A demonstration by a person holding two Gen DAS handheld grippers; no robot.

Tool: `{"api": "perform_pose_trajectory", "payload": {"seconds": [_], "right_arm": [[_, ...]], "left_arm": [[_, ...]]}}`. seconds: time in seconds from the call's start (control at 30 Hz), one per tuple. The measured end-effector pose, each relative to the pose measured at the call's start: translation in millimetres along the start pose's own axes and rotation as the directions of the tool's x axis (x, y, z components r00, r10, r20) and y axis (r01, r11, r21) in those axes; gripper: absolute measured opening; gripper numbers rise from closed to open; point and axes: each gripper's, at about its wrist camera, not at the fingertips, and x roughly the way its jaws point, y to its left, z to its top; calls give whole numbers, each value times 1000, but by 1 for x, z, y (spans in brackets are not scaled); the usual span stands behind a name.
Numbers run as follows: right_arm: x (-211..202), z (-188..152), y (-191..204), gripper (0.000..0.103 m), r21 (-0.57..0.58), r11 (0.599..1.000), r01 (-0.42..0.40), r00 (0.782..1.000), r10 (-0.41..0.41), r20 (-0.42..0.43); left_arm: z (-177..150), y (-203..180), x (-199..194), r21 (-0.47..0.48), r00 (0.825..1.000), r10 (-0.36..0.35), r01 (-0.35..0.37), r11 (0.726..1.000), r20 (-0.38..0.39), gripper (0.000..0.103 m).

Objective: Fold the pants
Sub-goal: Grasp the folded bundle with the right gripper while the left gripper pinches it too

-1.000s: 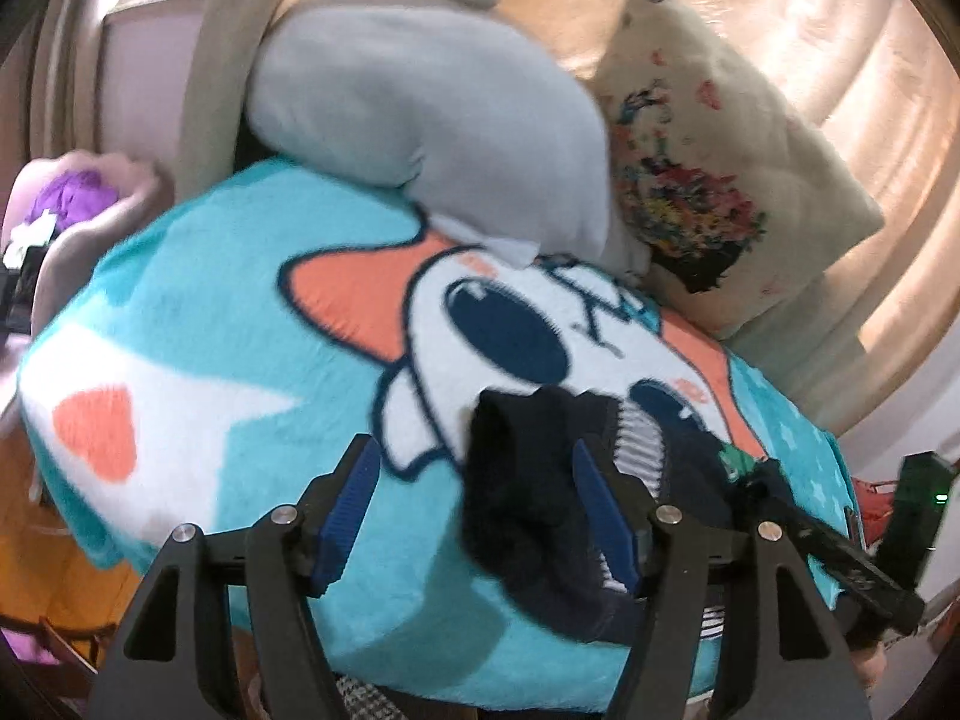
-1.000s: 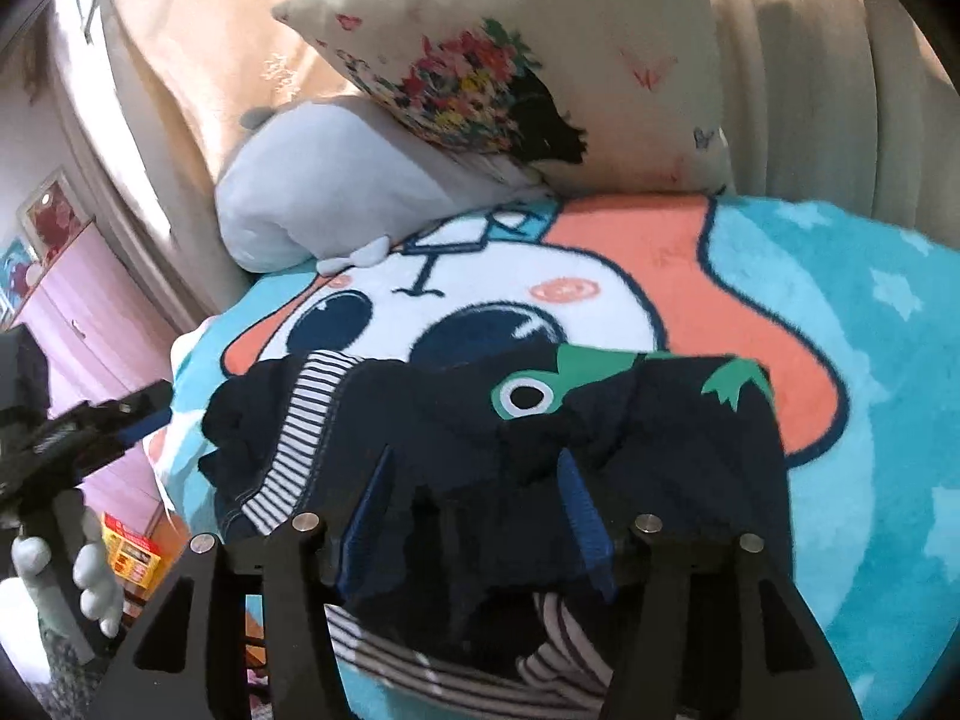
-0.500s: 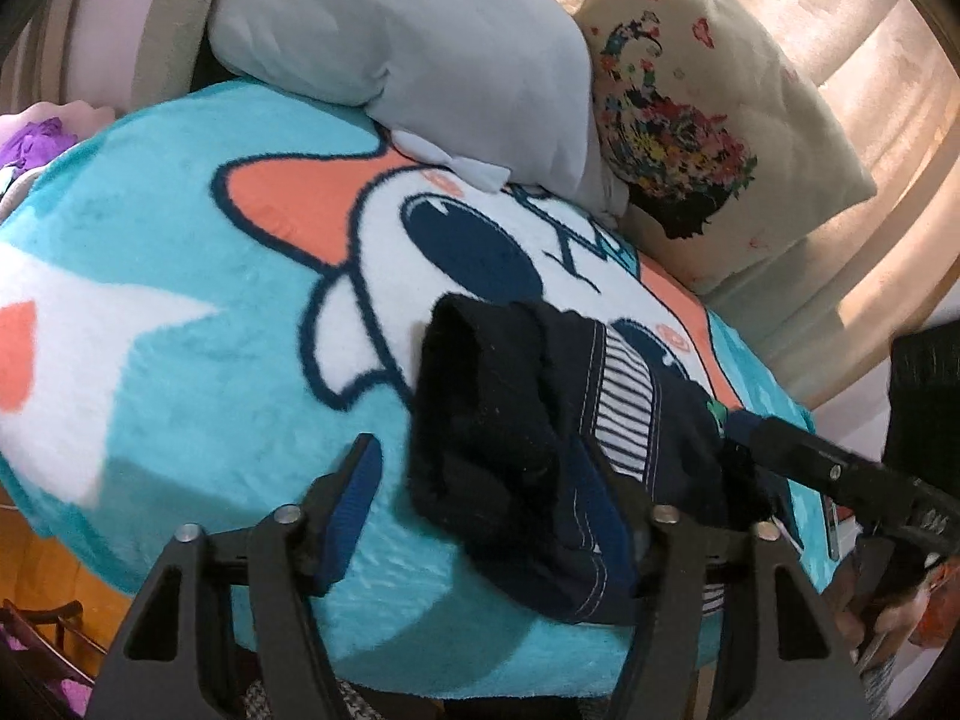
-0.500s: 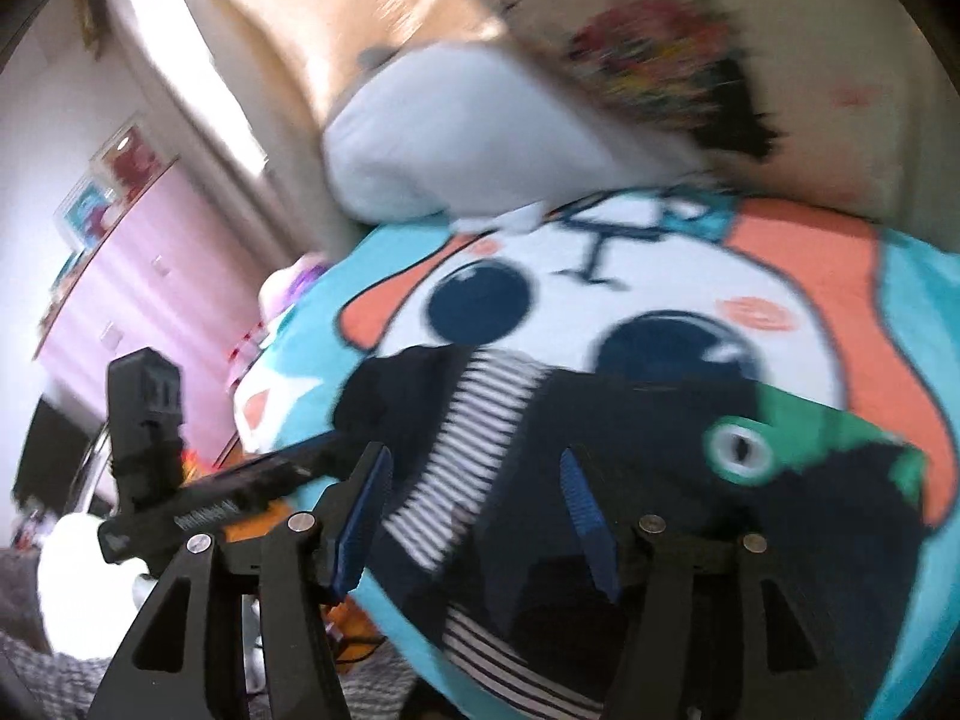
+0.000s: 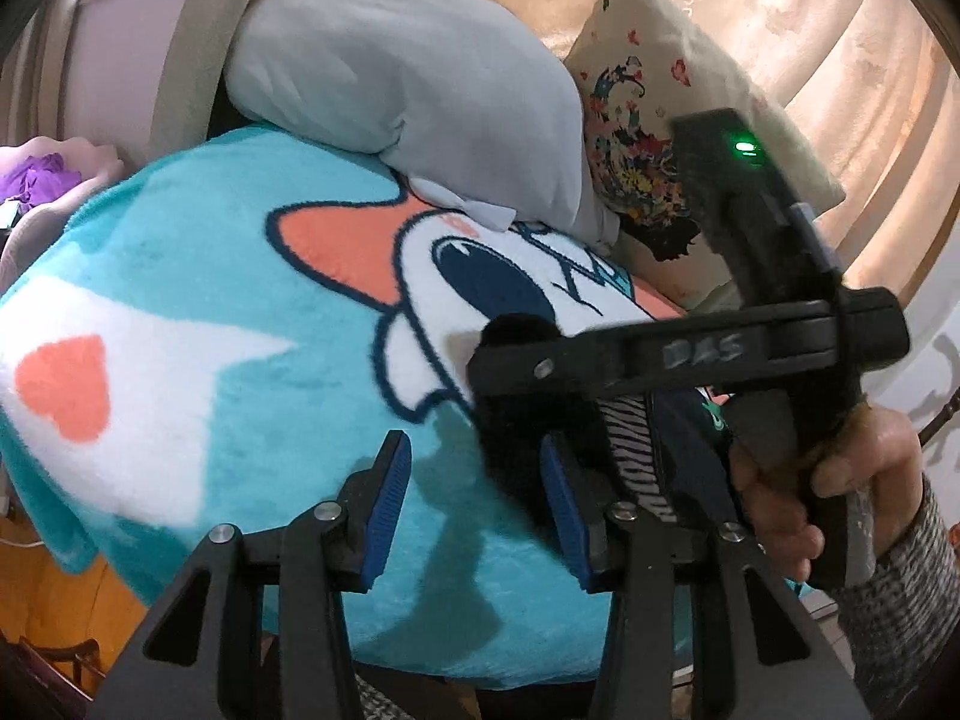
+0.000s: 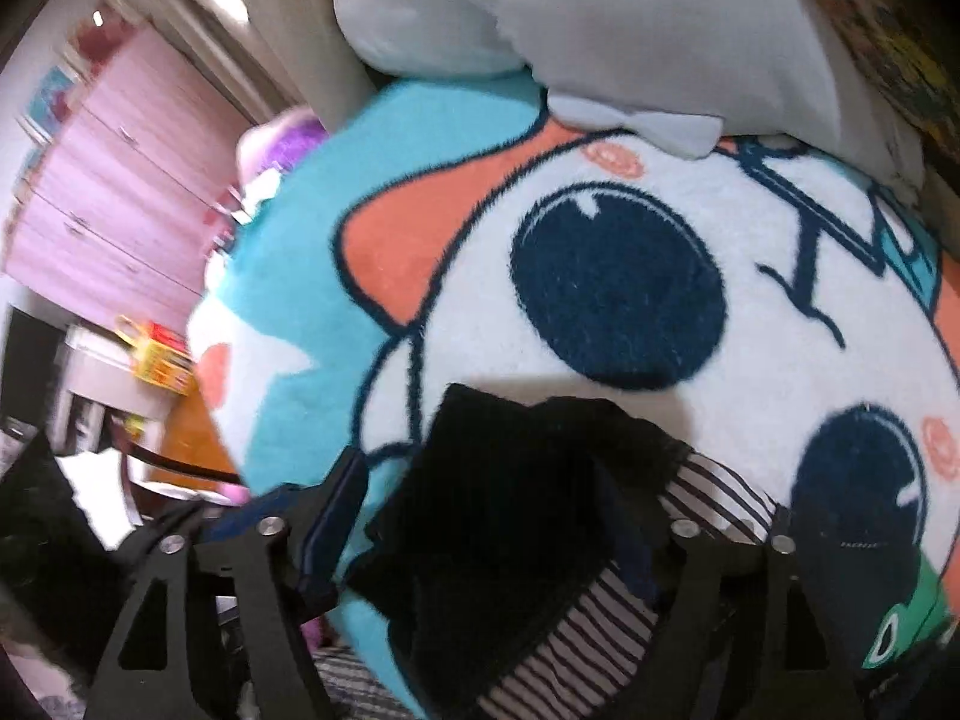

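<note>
Dark pants (image 6: 516, 516) with a striped lining and a green patch lie bunched on a teal cartoon blanket (image 6: 288, 324). In the right wrist view my right gripper (image 6: 480, 516) is open with its jaws wide over the bunched dark end; its right finger is hidden by the cloth. In the left wrist view my left gripper (image 5: 474, 498) is open and empty over the blanket (image 5: 198, 276), just left of the pants (image 5: 528, 432). The right gripper's black body (image 5: 690, 354), held by a hand, crosses above the pants there.
A grey plush cushion (image 5: 408, 78) and a floral pillow (image 5: 654, 138) lie at the head of the bed against beige curtains. A pink dresser (image 6: 114, 180) and a white table with a yellow box (image 6: 162, 354) stand beyond the bed's left edge.
The right gripper swung left across the pants to their dark left end and now crosses the left wrist view. The left gripper drew back a little and stays open.
</note>
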Motion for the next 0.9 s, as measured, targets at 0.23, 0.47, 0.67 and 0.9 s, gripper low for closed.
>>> {"api": "perform_pose_trajectory", "payload": {"seconds": [0.23, 0.47, 0.67, 0.9], "right_arm": [[27, 10, 25, 93, -150, 976, 156, 980, -172, -100], [15, 7, 21, 40, -187, 938, 292, 952, -304, -36], [-12, -5, -2, 33, -104, 976, 193, 981, -190, 32], [-45, -19, -28, 33, -38, 996, 75, 993, -71, 95]], "left_arm": [[-5, 17, -1, -20, 1000, -5, 5, 1000, -11, 45], [-13, 7, -7, 36, 1000, -2, 3, 999, -15, 51], [-14, -17, 7, 74, 998, -34, 38, 997, -57, 60], [-17, -64, 36, 170, 993, -70, 85, 982, -92, 68]]}}
